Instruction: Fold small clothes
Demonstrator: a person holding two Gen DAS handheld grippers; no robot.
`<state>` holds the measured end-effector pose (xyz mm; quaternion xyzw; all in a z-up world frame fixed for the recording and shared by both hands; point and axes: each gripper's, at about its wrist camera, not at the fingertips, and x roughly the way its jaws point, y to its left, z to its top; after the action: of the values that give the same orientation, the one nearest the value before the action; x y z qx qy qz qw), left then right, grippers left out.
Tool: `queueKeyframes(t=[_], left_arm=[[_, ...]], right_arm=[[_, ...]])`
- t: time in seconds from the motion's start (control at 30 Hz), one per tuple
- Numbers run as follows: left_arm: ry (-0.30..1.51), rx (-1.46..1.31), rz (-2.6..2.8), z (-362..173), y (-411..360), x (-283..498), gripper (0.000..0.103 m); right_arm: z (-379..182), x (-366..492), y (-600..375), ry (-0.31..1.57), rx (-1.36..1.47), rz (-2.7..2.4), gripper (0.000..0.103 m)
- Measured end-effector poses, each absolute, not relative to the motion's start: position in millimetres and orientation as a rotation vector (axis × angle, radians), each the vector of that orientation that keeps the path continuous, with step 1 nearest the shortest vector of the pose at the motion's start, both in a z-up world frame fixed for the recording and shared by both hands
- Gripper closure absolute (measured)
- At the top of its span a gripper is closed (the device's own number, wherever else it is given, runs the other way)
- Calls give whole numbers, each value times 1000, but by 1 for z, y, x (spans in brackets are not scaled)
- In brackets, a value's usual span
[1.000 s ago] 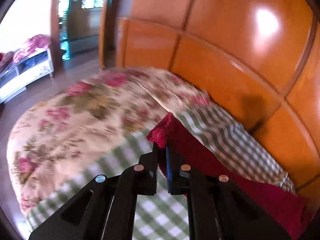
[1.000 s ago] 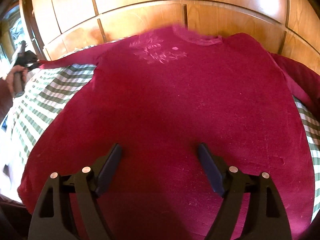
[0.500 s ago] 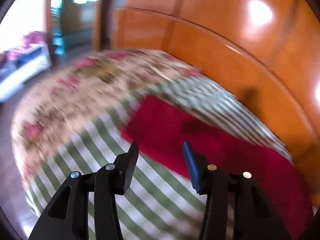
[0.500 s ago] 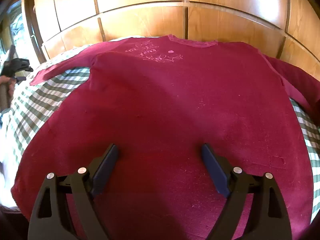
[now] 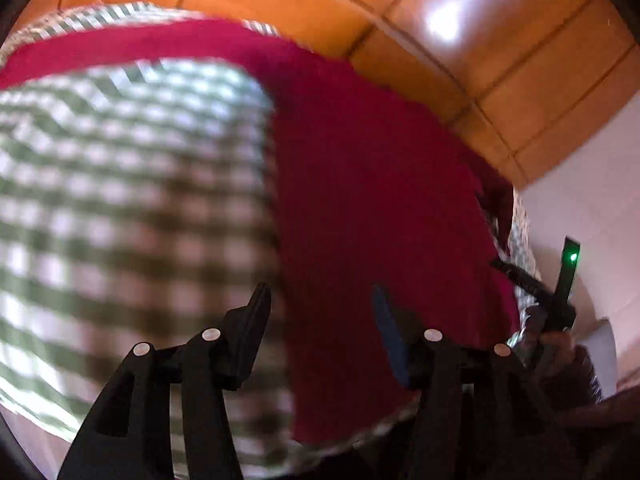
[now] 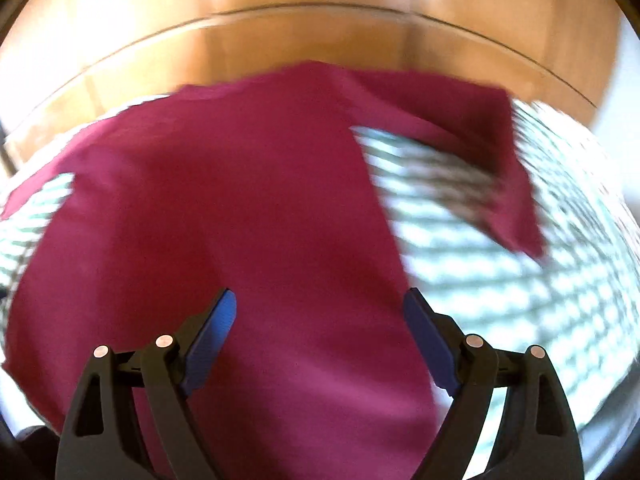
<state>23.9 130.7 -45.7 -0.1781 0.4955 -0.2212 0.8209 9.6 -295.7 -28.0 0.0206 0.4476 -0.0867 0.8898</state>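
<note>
A dark red long-sleeved top (image 6: 248,208) lies spread flat on a green-and-white checked sheet (image 6: 520,272). In the right wrist view its right sleeve (image 6: 508,152) bends down over the sheet. My right gripper (image 6: 320,312) is open and empty, hovering over the top's lower right part. In the left wrist view the top (image 5: 380,200) fills the middle, with its left sleeve (image 5: 120,44) stretched toward the far left. My left gripper (image 5: 320,312) is open and empty over the top's left side edge. Both views are blurred.
A polished wooden headboard (image 5: 460,40) runs along the far side of the bed, also in the right wrist view (image 6: 320,32). The other gripper and the hand holding it (image 5: 560,312) show at the right of the left wrist view, beside a pale wall (image 5: 592,184).
My left gripper let go of the sleeve end, opened and swung right to the top's side edge. My right gripper stayed open and shifted right, bringing the right sleeve into view.
</note>
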Motion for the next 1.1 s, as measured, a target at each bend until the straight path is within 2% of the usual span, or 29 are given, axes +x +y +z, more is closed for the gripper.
queueKeyframes(t=[0.07, 0.1, 0.13, 0.17, 0.2, 0.23, 0.27, 0.3, 0.43, 0.53, 0.7, 0.73, 0.77, 0.8, 0.83, 0.87, 0.93, 1.1], left_arm=[[1061, -350, -467, -52, 122, 17, 57], [1051, -341, -460, -53, 119, 14, 63], [1056, -333, -466, -53, 115, 11, 86], [1068, -337, -477, -54, 114, 10, 93], [1061, -339, -473, -53, 114, 9, 93], [1052, -334, -475, -50, 114, 7, 95], [1040, -324, -478, -46, 110, 2, 95], [1029, -319, -482, -43, 110, 0, 95], [1012, -347, -485, -30, 127, -14, 95], [1059, -347, -438, -45, 138, -19, 95], [1049, -304, -378, -38, 137, -13, 73], [1008, -287, -361, -28, 139, -11, 64], [969, -281, -346, -18, 143, -9, 55], [936, -281, -336, -10, 145, -6, 53], [902, -283, -330, -2, 147, 0, 50], [879, -282, -325, 4, 145, 6, 46], [850, -272, -321, 10, 135, 19, 41], [860, -233, -343, 3, 86, 54, 40]], right_arm=[[-34, -9, -318, 976, 92, -203, 20], [-36, -15, -323, 993, 117, -192, 28], [-40, -25, -327, 1016, 162, -159, 35], [-41, -32, -328, 1023, 185, -133, 45], [-42, -39, -327, 1020, 192, -117, 60], [-41, -45, -323, 1018, 204, -87, 68], [-41, -47, -320, 1019, 208, -71, 84], [-39, -48, -316, 1020, 202, -55, 95], [-20, -58, -304, 998, 148, -10, 95], [-10, -73, -306, 993, 146, 33, 95], [-28, -79, -309, 1060, 122, 35, 95], [-26, -78, -311, 1053, 142, 36, 95], [-22, -74, -314, 1045, 149, 33, 92], [-17, -73, -318, 1023, 148, 13, 75], [-11, -71, -324, 998, 145, -22, 68], [-6, -69, -331, 969, 145, -58, 54], [2, -62, -348, 904, 139, -143, 52], [-1, -26, -377, 831, 54, -312, 52]])
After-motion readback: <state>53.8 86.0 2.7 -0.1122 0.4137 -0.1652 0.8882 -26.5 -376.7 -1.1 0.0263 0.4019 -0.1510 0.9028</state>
